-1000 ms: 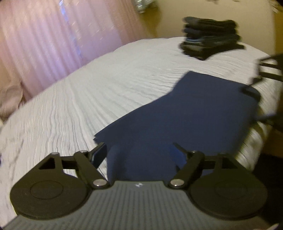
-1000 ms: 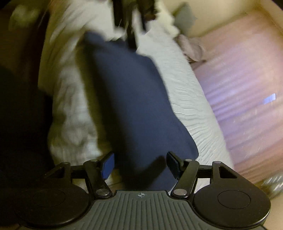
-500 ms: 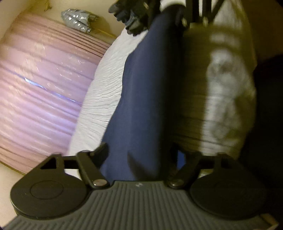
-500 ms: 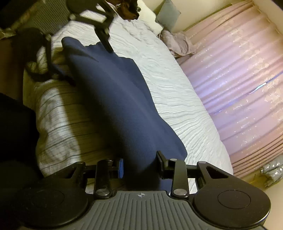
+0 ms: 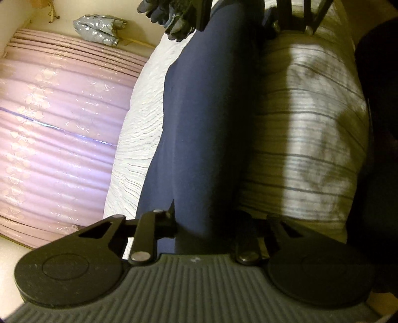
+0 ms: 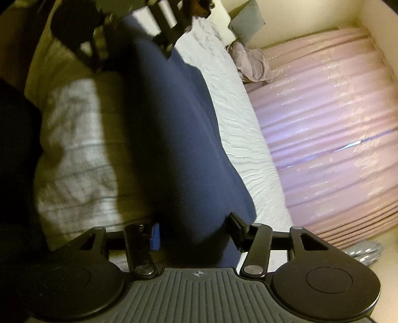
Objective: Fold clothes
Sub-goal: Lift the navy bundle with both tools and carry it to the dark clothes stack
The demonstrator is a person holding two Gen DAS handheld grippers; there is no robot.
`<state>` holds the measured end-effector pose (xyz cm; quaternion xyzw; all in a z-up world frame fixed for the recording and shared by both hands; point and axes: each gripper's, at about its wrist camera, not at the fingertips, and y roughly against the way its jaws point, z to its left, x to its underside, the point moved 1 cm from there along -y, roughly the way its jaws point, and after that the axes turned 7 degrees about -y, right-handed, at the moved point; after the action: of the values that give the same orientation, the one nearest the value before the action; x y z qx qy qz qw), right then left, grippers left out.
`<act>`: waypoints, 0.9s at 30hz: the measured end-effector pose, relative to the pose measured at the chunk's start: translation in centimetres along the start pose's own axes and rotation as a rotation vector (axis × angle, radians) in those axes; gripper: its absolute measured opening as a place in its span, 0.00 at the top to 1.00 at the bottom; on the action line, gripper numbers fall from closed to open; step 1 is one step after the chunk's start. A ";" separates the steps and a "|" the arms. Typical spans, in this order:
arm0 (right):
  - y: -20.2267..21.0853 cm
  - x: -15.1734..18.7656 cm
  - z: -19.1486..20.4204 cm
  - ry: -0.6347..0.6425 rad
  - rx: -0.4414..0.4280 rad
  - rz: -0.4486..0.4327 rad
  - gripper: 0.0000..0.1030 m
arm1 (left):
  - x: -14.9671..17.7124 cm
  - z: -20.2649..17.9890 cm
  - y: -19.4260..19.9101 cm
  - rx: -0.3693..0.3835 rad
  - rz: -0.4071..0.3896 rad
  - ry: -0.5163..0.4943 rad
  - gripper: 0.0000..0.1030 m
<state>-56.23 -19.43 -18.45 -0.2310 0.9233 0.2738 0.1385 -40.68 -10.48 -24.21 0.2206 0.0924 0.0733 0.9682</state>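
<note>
Garment (image 5: 199, 129): navy, stretched along bed (image 5: 139, 139) edge
Left gripper (image 5: 206, 221): jaws closing, seemingly pinching garment
Right gripper (image 6: 194, 231): jaws opening, garment between

Left wrist view: camera low and close over one end of the navy garment (image 5: 199, 124) at the bed (image 5: 139, 139) edge, facing along the garment toward a stack of dark clothes (image 5: 174, 17). Right wrist view: camera at the garment's opposite end, equally close, facing back along it toward pillows (image 6: 243, 22). Shared: garment, white bedspread, pink curtain (image 5: 54, 129); each view shows the other gripper at the garment's far end.
</note>
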 end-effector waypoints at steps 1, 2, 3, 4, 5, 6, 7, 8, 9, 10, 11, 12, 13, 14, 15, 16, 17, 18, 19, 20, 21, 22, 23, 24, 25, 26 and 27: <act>-0.6 0.0 0.4 0.025 0.023 0.008 0.46 | 0.0 0.0 -0.1 -0.001 -0.002 -0.001 0.79; -1.1 0.1 0.6 0.044 0.039 0.014 0.46 | 0.0 0.0 -0.2 -0.002 -0.003 -0.003 0.79; -1.8 0.2 0.7 0.050 0.050 0.020 0.46 | 0.0 0.1 -0.3 -0.002 -0.004 -0.005 0.79; -2.4 0.4 0.8 0.054 0.060 0.025 0.46 | 0.1 0.1 -0.4 -0.003 -0.005 -0.006 0.79; -2.8 0.4 0.7 0.041 0.062 0.024 0.46 | 0.0 0.1 -0.5 -0.003 -0.006 -0.009 0.79; -3.1 0.5 0.5 0.022 0.065 0.020 0.46 | 0.0 0.2 -0.7 0.000 -0.007 -0.016 0.79; -3.4 0.6 0.3 0.001 0.065 0.014 0.46 | 0.0 0.2 -0.8 0.003 -0.007 -0.022 0.79; -3.5 0.7 0.0 -0.020 0.056 0.005 0.46 | 0.0 0.3 -0.9 0.006 -0.008 -0.028 0.79; -3.6 0.8 -0.2 -0.041 0.047 -0.005 0.50 | 0.0 0.3 -1.0 0.008 -0.009 -0.035 0.79; -3.6 0.9 -0.5 -0.064 0.037 -0.015 0.57 | 0.1 0.5 -1.1 0.013 -0.011 -0.040 0.79; -3.3 1.1 -0.8 -0.092 0.026 -0.025 0.58 | 0.1 0.7 -1.2 0.021 -0.015 -0.043 0.79; -3.0 1.2 -1.1 -0.114 0.020 -0.037 0.61 | 0.2 1.0 -1.3 0.029 -0.018 -0.044 0.79; -2.9 1.1 -1.5 -0.130 0.007 -0.046 0.63 | 0.3 1.4 -1.3 0.040 -0.019 -0.042 0.80; -2.7 1.0 -1.9 -0.147 -0.006 -0.053 0.63 | 0.4 1.8 -1.3 0.052 -0.020 -0.036 0.80; -2.7 0.8 -2.4 -0.164 -0.023 -0.053 0.65 | 0.5 2.2 -1.2 0.065 -0.019 -0.028 0.81; -2.7 0.5 -3.0 -0.174 -0.044 -0.052 0.65 | 0.5 2.7 -1.2 0.084 -0.016 -0.024 0.81; -2.7 0.3 -3.7 -0.184 -0.064 -0.050 0.66 | 0.4 3.5 -1.2 0.106 -0.012 -0.021 0.81; -2.7 -0.1 -4.4 -0.187 -0.087 -0.040 0.66 | 0.3 4.3 -1.1 0.127 -0.009 -0.014 0.82; -2.6 -0.5 -5.4 -0.190 -0.112 -0.028 0.67 | 0.2 5.2 -1.1 0.150 -0.005 -0.005 0.82; -2.5 -1.0 -6.3 -0.192 -0.137 -0.015 0.67 | 0.0 6.2 -1.1 0.175 -0.001 0.000 0.82; -2.3 -1.7 -7.4 -0.184 -0.161 0.001 0.67 | -0.2 7.4 -1.1 0.199 0.003 -0.002 0.82; -2.0 -2.4 -8.7 -0.181 -0.180 0.016 0.68 | -0.4 8.8 -0.9 0.221 0.005 -0.004 0.82; -1.8 -3.1 -10.0 -0.178 -0.199 0.032 0.68 | -0.7 10.2 -0.7 0.241 0.004 -0.006 0.82; -1.3 -4.1 -11.5 -0.175 -0.217 0.047 0.68 | -0.9 11.7 -0.4 0.257 0.000 -0.009 0.82; -0.2 -4.6 -12.9 -0.175 -0.229 0.062 0.68 | -1.2 13.4 0.0 0.273 -0.005 -0.009 0.82; 0.5 -5.1 -14.4 -0.176 -0.242 0.080 0.68 | -1.6 15.2 0.4 0.290 -0.009 -0.008 0.82; 1.1 -5.9 -15.8 -0.182 -0.259 0.102 0.68 | -2.0 16.8 0.8 0.305 -0.013 -0.007 0.82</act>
<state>-53.76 -25.54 -2.91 -0.1739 0.8745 0.4170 0.1766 -39.20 -17.08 -8.66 0.3646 0.1006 0.0515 0.9243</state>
